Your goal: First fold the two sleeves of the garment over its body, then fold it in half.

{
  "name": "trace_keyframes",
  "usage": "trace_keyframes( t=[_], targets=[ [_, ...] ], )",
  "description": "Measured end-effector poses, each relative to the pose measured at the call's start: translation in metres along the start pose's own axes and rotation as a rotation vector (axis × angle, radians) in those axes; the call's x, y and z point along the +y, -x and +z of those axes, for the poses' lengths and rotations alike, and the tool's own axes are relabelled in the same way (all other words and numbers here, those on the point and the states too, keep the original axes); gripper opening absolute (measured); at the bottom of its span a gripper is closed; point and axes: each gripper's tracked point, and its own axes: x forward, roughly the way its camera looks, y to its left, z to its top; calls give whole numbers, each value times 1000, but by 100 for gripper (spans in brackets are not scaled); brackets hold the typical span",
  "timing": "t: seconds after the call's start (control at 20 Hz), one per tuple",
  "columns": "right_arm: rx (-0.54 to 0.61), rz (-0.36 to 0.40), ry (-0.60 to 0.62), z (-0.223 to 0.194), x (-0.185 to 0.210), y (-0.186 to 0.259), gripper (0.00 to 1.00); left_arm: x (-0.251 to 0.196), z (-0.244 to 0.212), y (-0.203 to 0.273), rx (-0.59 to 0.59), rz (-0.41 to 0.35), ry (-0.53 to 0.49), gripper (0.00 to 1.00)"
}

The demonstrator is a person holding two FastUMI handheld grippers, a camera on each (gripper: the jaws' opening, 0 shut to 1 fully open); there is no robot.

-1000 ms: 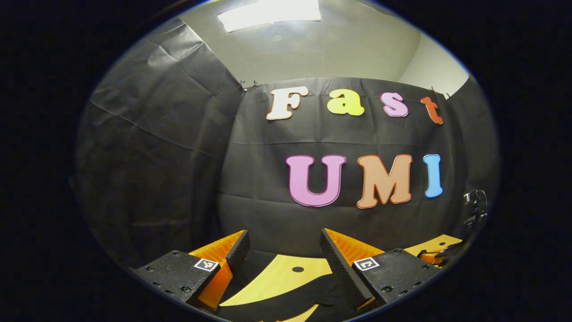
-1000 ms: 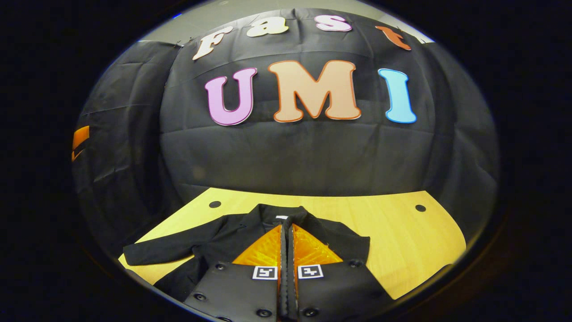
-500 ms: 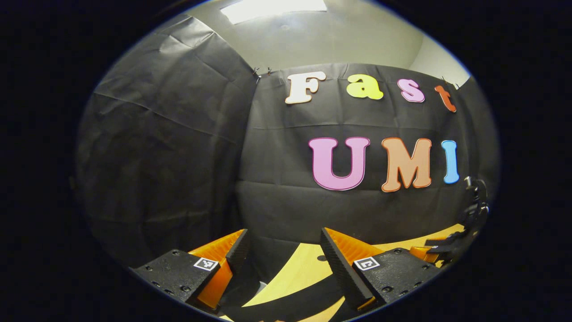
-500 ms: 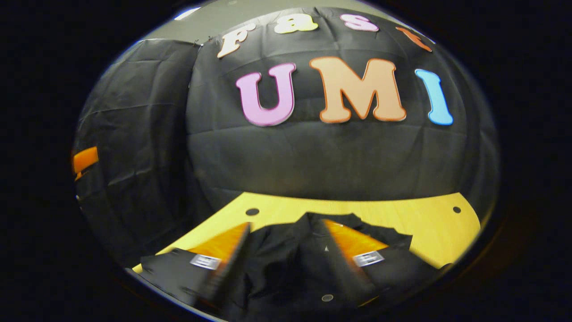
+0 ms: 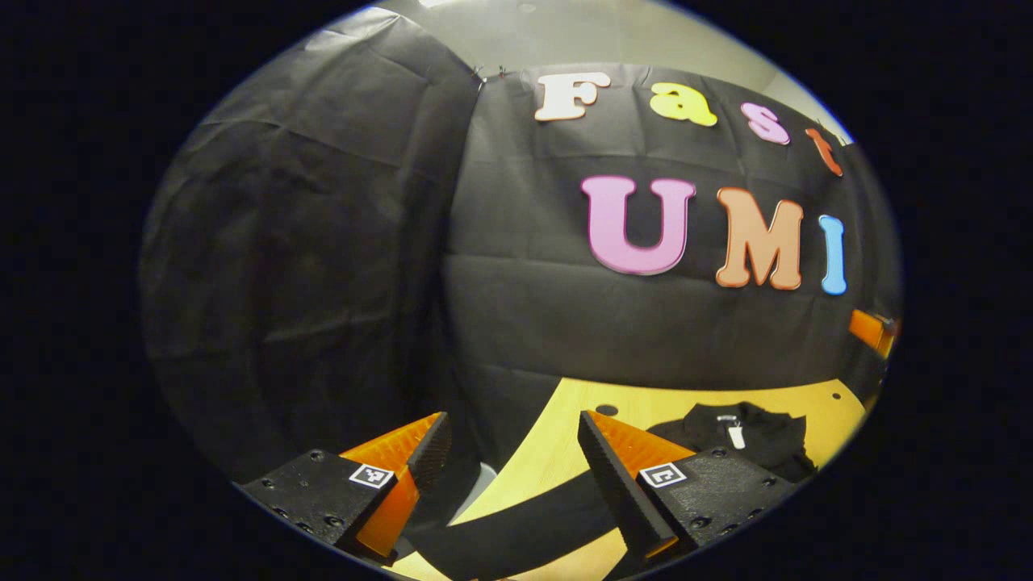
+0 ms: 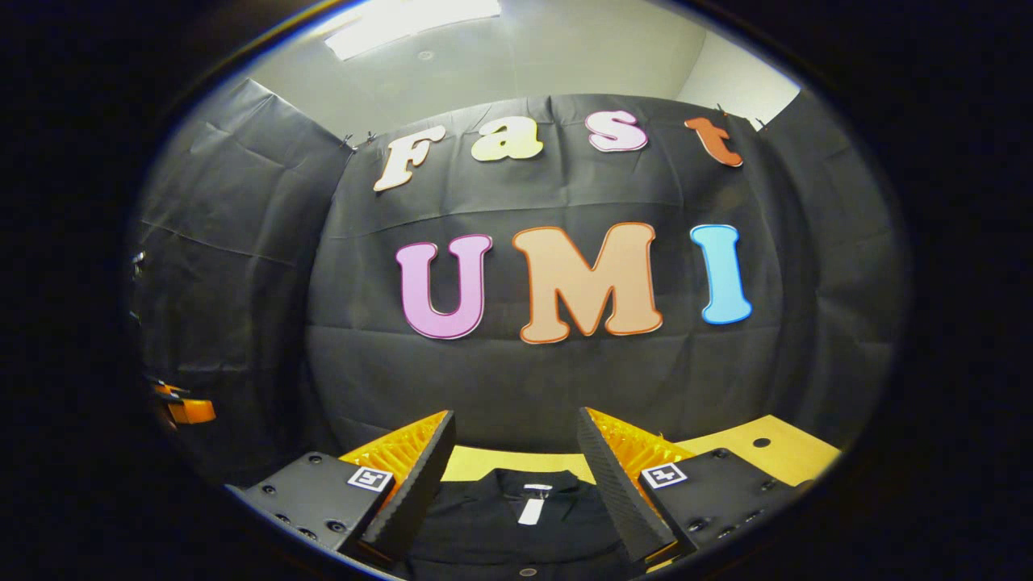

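Right gripper view looks along the right gripper, whose jaws stand wide apart with nothing pressed between them, and under them lies the black jacket on the yellow wooden table. Its collar, with a small white tag, sits between the two fingers, so this gripper seems to hang above the neck end of the body, probably free for its next grasp. In the left gripper view the left gripper also has its jaws apart and empty. A long black sleeve lies flat across the table just below its fingers, reaching out to the near left, while the collar of the jacket is farther to the right. The sleeve spread outward suggests that it is not yet folded over the body, and the open left gripper is placed well to take it.
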Motion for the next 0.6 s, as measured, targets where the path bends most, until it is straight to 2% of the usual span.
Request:
trace_keyframes(
  t=[0.25, 0.4, 0.6],
  targets=[
    [42, -68, 26, -12, -27, 20, 95, 5, -74, -14, 204, 2, 13, 94],
    [60, -92, 43, -18, -33, 28, 95, 12, -132, -16, 368, 11, 33, 95],
    [96, -113, 53, -26, -34, 36, 96, 15, -192, -12, 532, 32, 93, 96]
  ],
)
